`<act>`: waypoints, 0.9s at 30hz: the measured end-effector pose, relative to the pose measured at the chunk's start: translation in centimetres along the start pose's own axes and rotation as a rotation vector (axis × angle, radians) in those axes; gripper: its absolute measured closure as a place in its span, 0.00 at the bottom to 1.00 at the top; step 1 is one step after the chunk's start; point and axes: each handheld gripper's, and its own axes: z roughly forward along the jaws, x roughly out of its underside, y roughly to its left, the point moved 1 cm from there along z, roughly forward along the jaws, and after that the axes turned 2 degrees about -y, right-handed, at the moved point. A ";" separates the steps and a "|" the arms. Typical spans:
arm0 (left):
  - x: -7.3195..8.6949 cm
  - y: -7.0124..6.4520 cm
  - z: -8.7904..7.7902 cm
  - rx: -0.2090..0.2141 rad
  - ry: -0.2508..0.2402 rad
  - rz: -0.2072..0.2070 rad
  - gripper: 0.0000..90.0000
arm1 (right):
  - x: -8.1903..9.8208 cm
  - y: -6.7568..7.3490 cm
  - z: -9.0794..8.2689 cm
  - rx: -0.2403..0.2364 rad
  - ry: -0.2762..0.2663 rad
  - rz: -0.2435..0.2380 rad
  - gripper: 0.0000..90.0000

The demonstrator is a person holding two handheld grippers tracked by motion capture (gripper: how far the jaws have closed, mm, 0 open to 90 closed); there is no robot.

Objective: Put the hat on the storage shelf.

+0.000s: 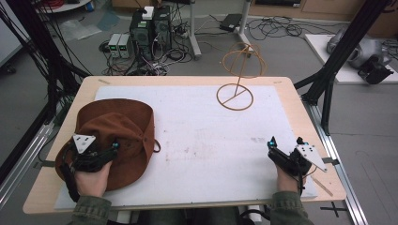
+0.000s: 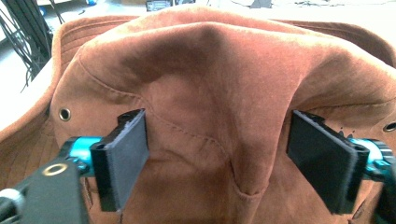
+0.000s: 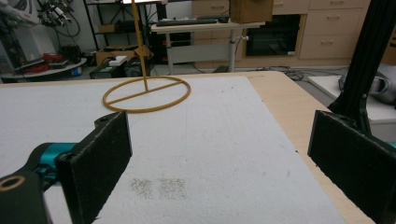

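A brown suede hat (image 1: 117,126) lies at the left of the white mat (image 1: 202,140). My left gripper (image 1: 112,149) is down on the hat's near side, held in a hand. In the left gripper view its jaws (image 2: 217,158) stand wide on either side of the raised fold of the hat's crown (image 2: 210,93), and the pads (image 2: 128,158) do not visibly squeeze the fabric. My right gripper (image 1: 285,143) rests open at the mat's near right with nothing between its jaws (image 3: 219,154). A yellow wire hat stand (image 1: 234,97) rises at the far right of the mat, ahead of the right gripper (image 3: 147,95).
The mat covers most of a wooden table (image 1: 305,140), with bare wood along its right edge. Black frame posts (image 1: 328,70) stand at the table's sides. Computers and cables (image 1: 150,33) lie on the floor beyond the far edge.
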 end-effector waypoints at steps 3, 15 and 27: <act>0.1 0.0 0.3 0.023 0.017 -0.008 0.33 | 0.0 0.0 0.0 0.001 0.000 -0.002 0.06; 0.2 0.2 0.0 0.066 -0.031 -0.007 0.97 | 0.0 0.0 0.0 0.000 0.002 -0.004 0.06; 0.2 0.3 -0.7 0.063 -0.110 0.009 0.97 | 0.0 0.0 0.0 0.002 0.001 -0.012 0.06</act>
